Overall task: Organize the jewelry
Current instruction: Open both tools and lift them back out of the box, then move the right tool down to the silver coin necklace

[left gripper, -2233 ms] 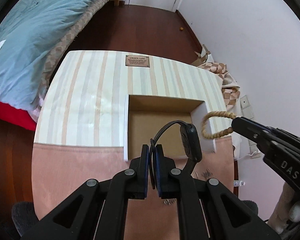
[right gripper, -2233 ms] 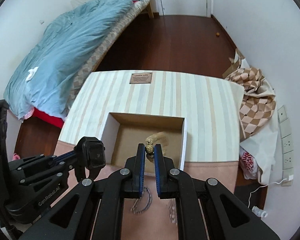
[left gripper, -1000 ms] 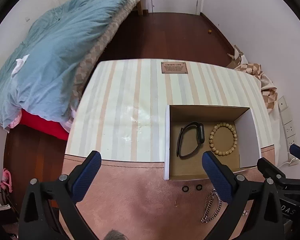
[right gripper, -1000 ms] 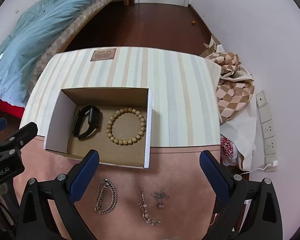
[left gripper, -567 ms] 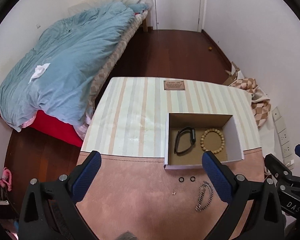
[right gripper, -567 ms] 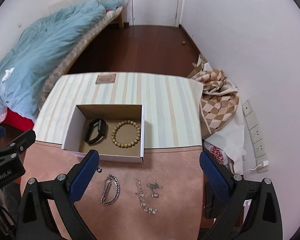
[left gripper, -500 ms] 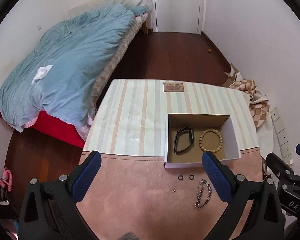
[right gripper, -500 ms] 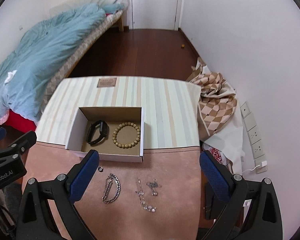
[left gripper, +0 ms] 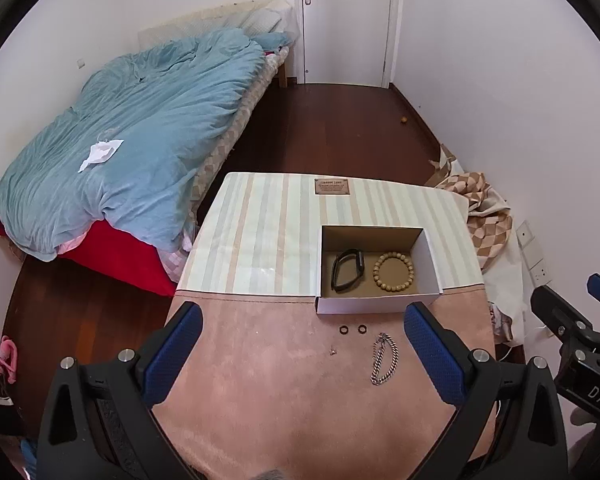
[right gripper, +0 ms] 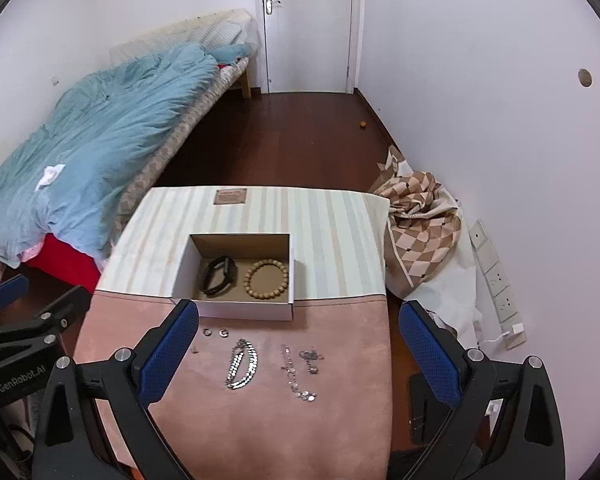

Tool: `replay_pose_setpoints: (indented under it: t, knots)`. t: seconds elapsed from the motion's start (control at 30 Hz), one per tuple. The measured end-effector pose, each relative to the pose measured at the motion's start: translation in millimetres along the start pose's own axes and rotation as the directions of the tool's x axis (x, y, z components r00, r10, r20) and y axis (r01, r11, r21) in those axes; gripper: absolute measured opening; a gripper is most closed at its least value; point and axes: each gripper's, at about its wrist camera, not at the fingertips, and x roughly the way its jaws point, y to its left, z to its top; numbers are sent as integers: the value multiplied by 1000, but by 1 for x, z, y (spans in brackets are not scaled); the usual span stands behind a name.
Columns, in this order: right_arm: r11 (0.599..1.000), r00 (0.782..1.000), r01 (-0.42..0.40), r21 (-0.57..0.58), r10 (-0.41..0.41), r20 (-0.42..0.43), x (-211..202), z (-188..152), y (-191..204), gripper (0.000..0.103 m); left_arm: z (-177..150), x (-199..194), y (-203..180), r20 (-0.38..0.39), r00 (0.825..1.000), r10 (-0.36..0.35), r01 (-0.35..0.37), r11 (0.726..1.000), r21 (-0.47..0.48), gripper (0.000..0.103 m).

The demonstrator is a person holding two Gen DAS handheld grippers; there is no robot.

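An open cardboard box stands on the table and holds a black wrist band and a wooden bead bracelet. On the pink cloth in front of it lie two small rings, a silver chain bracelet, a thin beaded chain, a small pendant piece and a tiny stud. My left gripper and right gripper are both wide open and empty, held high above the cloth's near part.
The table has a striped cloth at the back and a pink cloth in front. A bed with a blue duvet stands to the left. A checked cloth lies on the floor to the right, by the wall.
Both grippers let go of the band and the bead bracelet in the box, opened wide, and pulled back and up; the box now looks smaller and farther.
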Motion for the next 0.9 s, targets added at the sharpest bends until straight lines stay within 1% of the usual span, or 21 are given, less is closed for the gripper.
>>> replay_pose_setpoints:
  t: [0.07,0.13,0.2,0.27,0.33,0.4,0.5,0.53,0.57,0.6,0.67,0.7,0.77,0.83,0.87,0.9]
  knots:
    - [1000,1000,-18,13,18,1,-3,-1,1,102,-1,-5,1,9,1000,3,-3,1000,-4,103]
    - [999,999,-37,37,38,-13,1,-6,-1,102,-2,-7,4,17,1000,25,-25,1000,-12,103]
    - [997,998,-45,63,48,-42,12,-14,-3,102,-5,-3,8,23,998,50,-50,999,-12,103]
    - [994,995,-51,93,58,-76,28,-24,-8,102,-14,8,12,15,997,79,-79,997,-10,103]
    - [989,988,-54,135,73,-135,54,-43,-16,102,-26,26,16,-19,994,104,-104,995,-4,103]
    - [985,980,-40,169,72,-187,76,-62,-25,101,-41,46,18,-69,991,114,-114,993,2,103]
    - [975,968,-39,218,92,-235,104,-90,-38,101,-66,81,15,-155,980,127,-124,992,30,103]
    - [975,963,-34,218,91,-255,115,-102,-41,99,-73,90,13,-177,975,134,-129,991,41,103]
    - [976,958,-35,216,94,-270,124,-110,-43,92,-78,98,12,-197,971,137,-130,990,50,103]
    - [976,952,-35,213,98,-290,135,-119,-44,89,-84,107,9,-217,966,138,-128,990,59,103]
    - [981,939,-40,189,102,-330,157,-138,-42,77,-94,121,1,-245,957,157,-140,986,85,103]
    - [984,936,-41,173,99,-339,165,-145,-41,76,-99,130,-3,-260,952,162,-140,985,101,103]
    - [990,936,-36,133,80,-341,177,-155,-37,73,-106,141,-10,-285,943,172,-142,982,125,103]
    - [995,940,-30,93,60,-335,187,-161,-33,72,-111,149,-15,-299,938,177,-138,980,145,103]
    - [997,940,-20,75,44,-338,192,-163,-31,65,-113,153,-18,-304,935,182,-139,978,157,103]
    - [998,944,-6,55,24,-328,193,-164,-30,63,-114,154,-20,-306,934,183,-139,977,162,103]
